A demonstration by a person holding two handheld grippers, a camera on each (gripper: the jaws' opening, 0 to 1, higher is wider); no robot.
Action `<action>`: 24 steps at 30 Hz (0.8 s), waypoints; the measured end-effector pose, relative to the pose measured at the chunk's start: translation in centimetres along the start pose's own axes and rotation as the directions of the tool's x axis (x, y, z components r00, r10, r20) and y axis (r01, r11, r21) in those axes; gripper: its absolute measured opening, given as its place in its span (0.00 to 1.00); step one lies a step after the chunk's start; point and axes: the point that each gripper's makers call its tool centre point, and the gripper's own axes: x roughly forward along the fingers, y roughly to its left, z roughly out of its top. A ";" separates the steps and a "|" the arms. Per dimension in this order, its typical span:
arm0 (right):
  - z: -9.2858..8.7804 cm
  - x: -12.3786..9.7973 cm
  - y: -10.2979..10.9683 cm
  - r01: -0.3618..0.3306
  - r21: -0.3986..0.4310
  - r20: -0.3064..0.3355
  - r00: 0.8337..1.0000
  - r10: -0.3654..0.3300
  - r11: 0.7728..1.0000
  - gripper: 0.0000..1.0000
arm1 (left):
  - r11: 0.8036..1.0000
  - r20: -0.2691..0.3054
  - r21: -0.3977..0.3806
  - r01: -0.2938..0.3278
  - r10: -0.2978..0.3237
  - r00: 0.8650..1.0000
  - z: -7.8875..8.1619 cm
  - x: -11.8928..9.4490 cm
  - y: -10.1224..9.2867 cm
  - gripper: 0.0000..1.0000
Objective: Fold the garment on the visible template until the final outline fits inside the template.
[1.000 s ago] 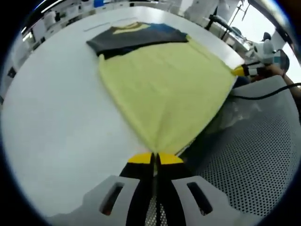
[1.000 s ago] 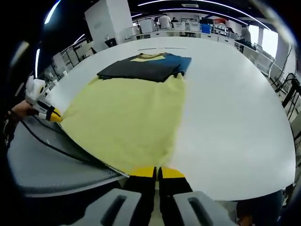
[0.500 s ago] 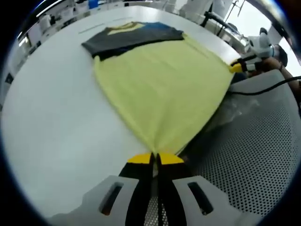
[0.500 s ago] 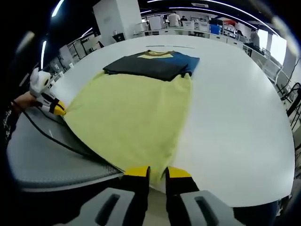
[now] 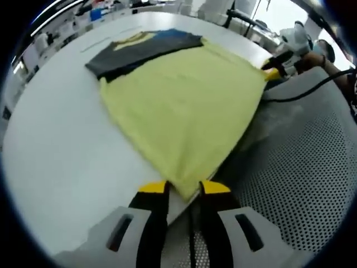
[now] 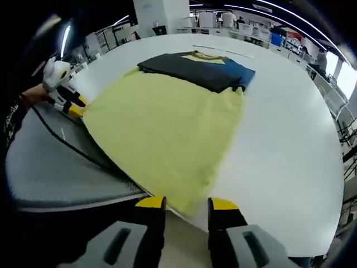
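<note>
- My left gripper [image 5: 183,188]: jaws spread, gap between yellow tips, nothing pinched. Garment [image 5: 178,100] corner lies just ahead, between the tips.
- My right gripper [image 6: 187,204]: jaws apart too, empty. Garment's near corner sits just in front of the tips.
- Garment: yellow body flat on white table [image 6: 290,139], dark top part at far end from both grippers.
- Grey perforated surface [image 5: 301,190] to right of left gripper, black cable [image 6: 61,142] on it.
</note>
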 end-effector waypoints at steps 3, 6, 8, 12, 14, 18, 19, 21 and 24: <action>0.3 -0.1 0.2 -0.004 -0.040 0.000 1.000 0.004 0.999 0.32 | 0.999 0.018 0.035 -0.011 0.010 1.000 0.4 -0.1 0.3 0.24; 0.5 -0.2 0.2 -0.012 -0.100 -0.005 1.000 0.012 0.995 0.34 | 0.999 0.037 0.049 -0.009 0.007 0.999 0.6 -0.3 0.6 0.26; 0.5 -0.3 0.3 -0.013 -0.151 -0.028 1.000 0.009 0.988 0.35 | 0.997 0.054 0.082 -0.009 0.005 0.999 0.8 -0.4 0.6 0.27; 0.7 -0.3 0.4 -0.022 -0.207 -0.030 0.999 0.016 0.978 0.34 | 0.989 0.060 0.146 -0.012 0.003 0.998 1.0 -0.6 0.4 0.27; 0.9 -0.3 0.6 -0.035 -0.252 -0.030 0.999 0.029 0.967 0.34 | 0.988 0.072 0.153 -0.013 0.002 0.997 1.2 -0.6 0.2 0.26; 0.6 -0.2 0.9 -0.062 -0.287 -0.048 0.998 0.050 0.956 0.33 | 0.984 0.079 0.175 0.002 -0.016 0.997 1.4 -0.5 0.0 0.25; 0.4 -0.1 0.9 -0.072 -0.299 -0.064 0.996 0.055 0.951 0.33 | 0.983 0.066 0.185 0.006 -0.019 0.998 1.3 -0.3 -0.1 0.25; 0.2 0.1 0.7 -0.080 -0.310 -0.076 0.995 0.060 0.947 0.33 | 0.977 0.053 0.214 0.000 -0.012 0.999 1.1 -0.1 -0.1 0.24; 0.0 0.3 0.6 -0.089 -0.310 -0.086 0.994 0.065 0.947 0.32 | 0.976 0.035 0.218 0.005 -0.013 0.999 1.0 0.0 -0.4 0.24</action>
